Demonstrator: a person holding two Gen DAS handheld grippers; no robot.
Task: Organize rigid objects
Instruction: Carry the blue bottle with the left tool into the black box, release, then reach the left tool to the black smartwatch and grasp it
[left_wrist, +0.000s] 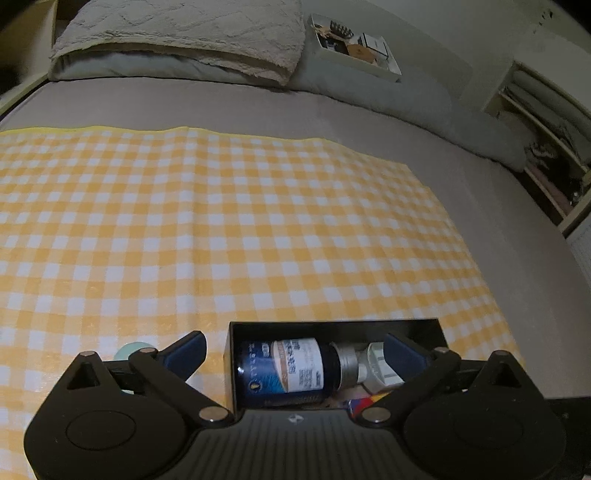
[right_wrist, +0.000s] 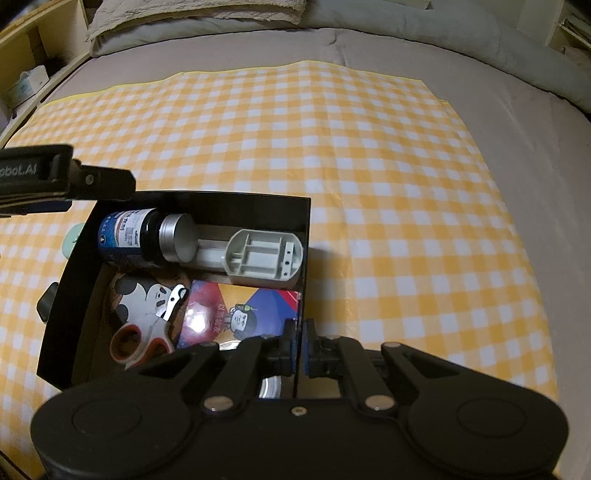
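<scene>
A black open box (right_wrist: 184, 196) rests on the yellow checked cloth (right_wrist: 369, 184). Inside lie a dark blue bottle (right_wrist: 123, 236) with a silver cap, a grey plastic piece (right_wrist: 264, 258), orange-handled scissors (right_wrist: 140, 339), a round cartoon-mouse item (right_wrist: 142, 295) and a colourful flat pack (right_wrist: 243, 314). My right gripper (right_wrist: 300, 347) is shut on the box's right wall. My left gripper (left_wrist: 295, 349) stands wide open over the box's left end, with the bottle (left_wrist: 284, 369) lying below between the jaws, untouched. One of its fingers (right_wrist: 103, 182) shows in the right wrist view.
A mint-green round thing (left_wrist: 129, 349) lies on the cloth just left of the box. The cloth covers a grey bed with a folded blanket and pillow (left_wrist: 184, 33) at the head. A white tray of small items (left_wrist: 354, 44) and shelves (left_wrist: 546, 147) stand beyond.
</scene>
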